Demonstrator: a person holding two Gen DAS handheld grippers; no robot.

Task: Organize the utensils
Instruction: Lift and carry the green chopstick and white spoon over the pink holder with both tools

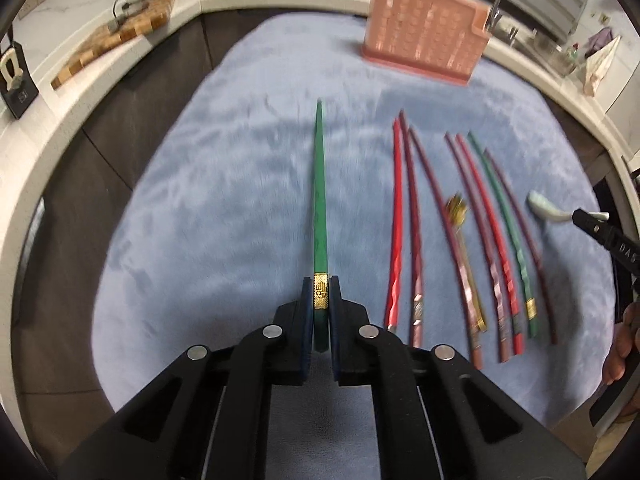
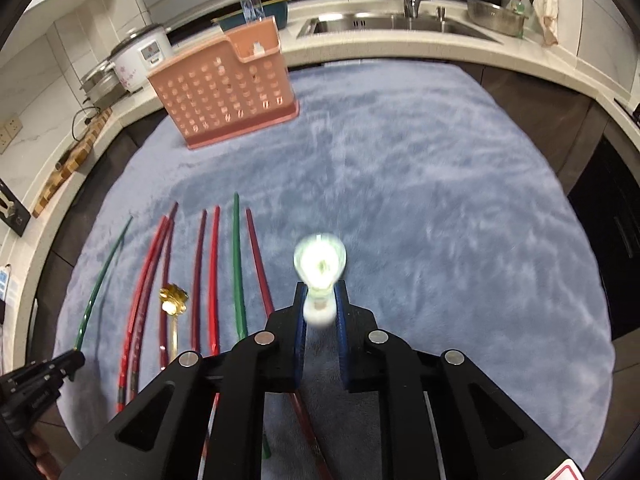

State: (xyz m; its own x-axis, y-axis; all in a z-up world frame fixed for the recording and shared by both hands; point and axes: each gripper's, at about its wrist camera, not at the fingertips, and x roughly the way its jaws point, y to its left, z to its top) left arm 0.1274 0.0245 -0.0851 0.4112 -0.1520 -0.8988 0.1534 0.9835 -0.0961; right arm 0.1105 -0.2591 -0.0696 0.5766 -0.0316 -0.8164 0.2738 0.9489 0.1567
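My left gripper [image 1: 320, 294] is shut on a green chopstick [image 1: 320, 184] by its gold-banded end and holds it pointing away over the blue mat [image 1: 224, 184]. My right gripper [image 2: 320, 300] is shut on a pale ceramic spoon [image 2: 320, 260], bowl forward, above the mat [image 2: 440, 200]. Several red, maroon and green chopsticks [image 1: 472, 220] and a gold spoon [image 1: 458, 210] lie in a row on the mat, also in the right wrist view [image 2: 208, 280]. A pink perforated utensil holder [image 1: 428, 36] stands at the mat's far edge [image 2: 228, 96].
The counter [image 2: 400, 46] wraps round the mat, with a sink [image 2: 384, 24] and tap, a steel bowl [image 2: 496, 16], a rice cooker [image 2: 140, 56] and a wooden cutting board [image 1: 116, 36]. Dark cabinet fronts lie below the counter edge.
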